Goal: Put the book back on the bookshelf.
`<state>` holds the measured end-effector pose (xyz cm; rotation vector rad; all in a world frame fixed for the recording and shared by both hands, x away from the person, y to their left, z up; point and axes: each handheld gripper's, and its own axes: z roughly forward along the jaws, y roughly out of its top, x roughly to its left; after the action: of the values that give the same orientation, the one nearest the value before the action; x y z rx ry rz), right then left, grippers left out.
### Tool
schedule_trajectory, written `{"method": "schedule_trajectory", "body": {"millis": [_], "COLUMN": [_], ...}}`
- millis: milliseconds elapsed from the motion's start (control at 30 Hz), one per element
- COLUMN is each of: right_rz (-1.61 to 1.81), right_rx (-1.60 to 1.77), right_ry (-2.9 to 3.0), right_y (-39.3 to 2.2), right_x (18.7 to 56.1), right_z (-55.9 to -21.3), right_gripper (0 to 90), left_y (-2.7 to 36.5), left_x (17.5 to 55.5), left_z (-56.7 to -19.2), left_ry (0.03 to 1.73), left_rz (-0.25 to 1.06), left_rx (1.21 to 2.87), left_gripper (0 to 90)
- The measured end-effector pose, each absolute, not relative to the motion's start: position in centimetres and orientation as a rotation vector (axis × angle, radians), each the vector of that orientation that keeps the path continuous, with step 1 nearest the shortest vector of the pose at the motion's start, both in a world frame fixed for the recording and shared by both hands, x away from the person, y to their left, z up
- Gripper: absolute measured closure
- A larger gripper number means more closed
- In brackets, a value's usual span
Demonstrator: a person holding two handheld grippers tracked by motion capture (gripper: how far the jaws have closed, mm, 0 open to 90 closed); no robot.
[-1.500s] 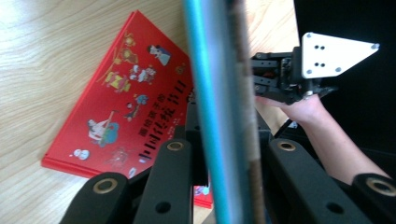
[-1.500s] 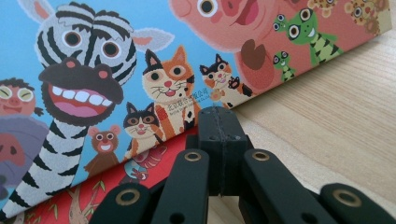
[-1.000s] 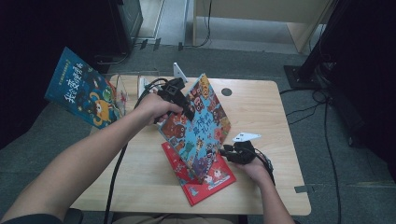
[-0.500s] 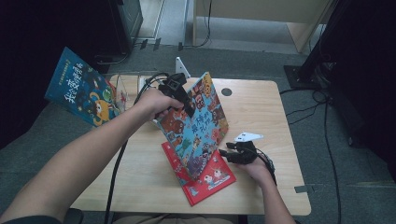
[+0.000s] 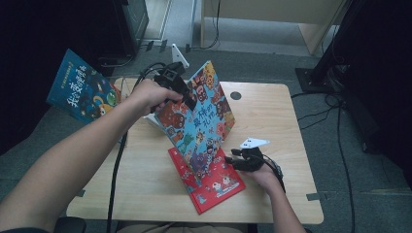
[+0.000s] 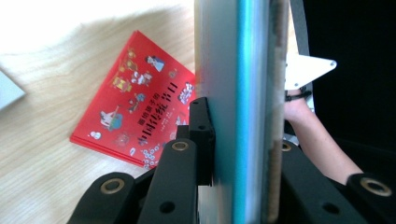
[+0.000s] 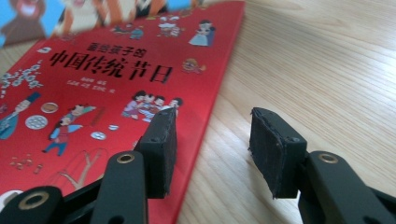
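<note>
The left tongs [image 5: 180,90] were clamped on the upper edge of the blue picture book [image 5: 201,119], holding it tilted up off the table [image 5: 272,116] so that its lower end hung over the red book [image 5: 211,182] lying flat below. In the left gripper view the book's edge [image 6: 243,112] ran straight up between the two jaws, with the pads pressed on both faces, so the grip looked firm. The right tongs [image 7: 212,149] stood half open with nothing between them, low over the wood just beside the red book's right edge; their jaws had just been closing slightly. The step in hand appeared to be lifting the blue book clear of the red one, probably to set it apart or stack it. To do this well, the left hand would best keep its pinch steady and raise the book until its bottom corner was free of the red cover, since a dragging corner could push the red book across the table. A grip at one edge lets a large, thin book swing, so a slow carry would help. The right tongs could steady the red book by its edge if it began to slide. Another blue book [image 5: 82,92] stood off the table's left side, well apart.
</note>
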<state>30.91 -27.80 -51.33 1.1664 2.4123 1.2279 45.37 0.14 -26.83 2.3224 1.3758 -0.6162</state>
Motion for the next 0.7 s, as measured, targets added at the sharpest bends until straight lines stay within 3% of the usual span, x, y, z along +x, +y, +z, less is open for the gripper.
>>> {"method": "schedule_trajectory", "body": {"millis": [500,700], "right_rz": [1.228,1.231], "right_rx": [1.136,1.135], "right_ry": [2.445,2.446], "right_y": [-27.1,-26.9], "right_x": [30.8,30.8], "right_z": [-51.4,-51.4], "right_gripper": [52.4,53.0], "left_y": [2.0,2.6], "left_x": [45.9,46.0], "left_z": [-23.9,-22.6], "left_ry": [1.386,1.400], "left_rz": [-0.572,-0.525], "left_rx": [2.277,2.340], "left_gripper": [81.1,81.2]}}
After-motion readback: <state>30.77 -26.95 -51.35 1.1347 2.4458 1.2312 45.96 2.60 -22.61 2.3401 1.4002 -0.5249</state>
